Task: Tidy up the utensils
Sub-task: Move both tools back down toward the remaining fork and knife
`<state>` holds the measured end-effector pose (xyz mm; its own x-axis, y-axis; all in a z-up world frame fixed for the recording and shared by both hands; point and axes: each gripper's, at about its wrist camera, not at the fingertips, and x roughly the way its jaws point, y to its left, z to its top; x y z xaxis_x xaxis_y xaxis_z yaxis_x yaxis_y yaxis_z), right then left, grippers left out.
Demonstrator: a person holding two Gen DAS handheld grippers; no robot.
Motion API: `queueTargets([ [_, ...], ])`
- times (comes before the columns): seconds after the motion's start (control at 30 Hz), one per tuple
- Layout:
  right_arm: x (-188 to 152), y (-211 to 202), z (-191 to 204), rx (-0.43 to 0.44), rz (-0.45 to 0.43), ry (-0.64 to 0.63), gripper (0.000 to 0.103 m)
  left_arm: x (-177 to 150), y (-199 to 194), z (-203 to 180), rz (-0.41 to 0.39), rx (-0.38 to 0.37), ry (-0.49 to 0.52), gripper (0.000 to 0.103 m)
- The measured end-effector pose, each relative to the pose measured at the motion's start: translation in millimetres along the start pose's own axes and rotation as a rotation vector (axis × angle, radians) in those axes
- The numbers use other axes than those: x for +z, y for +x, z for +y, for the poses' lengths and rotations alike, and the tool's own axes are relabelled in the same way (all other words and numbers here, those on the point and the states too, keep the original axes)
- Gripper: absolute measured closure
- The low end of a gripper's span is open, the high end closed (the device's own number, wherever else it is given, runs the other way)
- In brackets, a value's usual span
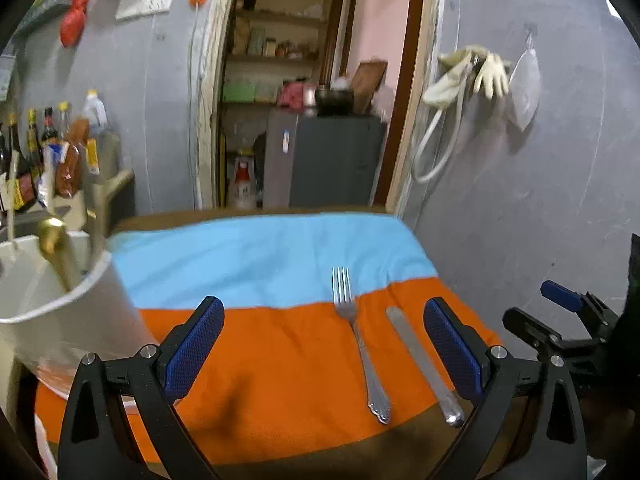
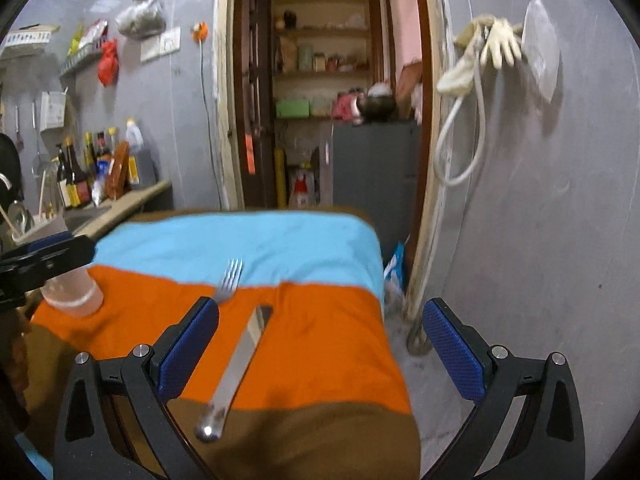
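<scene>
Both grippers hover low over the near edge of the cloth-covered table, both empty. Left gripper (image 1: 322, 344) has its jaws spread wide, nothing between the blue pads; right gripper (image 2: 320, 350) same, wide and holding nothing. Nearest work items, in the left wrist view: the knife (image 1: 424, 364) at about 5 o'clock, handle toward us, lying flat just inside the left gripper's right-hand pad, and the fork (image 1: 360, 344) just beside it on its left, tines pointing to 12, handle near. The two lie near each other, roughly parallel, not touching as far as I can tell. Both rest on the orange band of the cloth (image 1: 280, 360), fork tines reaching onto the blue band further out. In the right wrist view the knife sits nearly centred between the jaws, closer to the left-hand pad, so my read is the knife is the right gripper's easiest pick. At 9 o'clock in the left view stands the white holder cup (image 1: 60, 304), with a gold-coloured spoon (image 1: 54, 248) already standing in it, handle end down. Progress judgement: one utensil stowed, fork and knife not yet moved, so roughly a third done. Beyond the table: doorway at 12, grey wall with hung gloves at 2.
</scene>
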<state>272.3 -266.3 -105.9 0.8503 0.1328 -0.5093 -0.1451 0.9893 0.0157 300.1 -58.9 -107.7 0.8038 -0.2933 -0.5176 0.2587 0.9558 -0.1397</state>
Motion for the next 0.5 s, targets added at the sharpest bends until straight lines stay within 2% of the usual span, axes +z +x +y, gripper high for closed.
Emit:
queueTargets([
  [0.13,-8,14,2,0.031,0.077,-0.007,0.003,-3,26,5,0.081,0.009,-0.022,0.005],
  [0.4,-15,34,5,0.072,0.168,-0.012,0.003,-4,64,20,0.194,-0.005,-0.067,0.005],
  [0.5,-15,42,10,0.096,0.205,-0.030,0.016,-3,77,24,0.227,-0.040,-0.083,0.005],
])
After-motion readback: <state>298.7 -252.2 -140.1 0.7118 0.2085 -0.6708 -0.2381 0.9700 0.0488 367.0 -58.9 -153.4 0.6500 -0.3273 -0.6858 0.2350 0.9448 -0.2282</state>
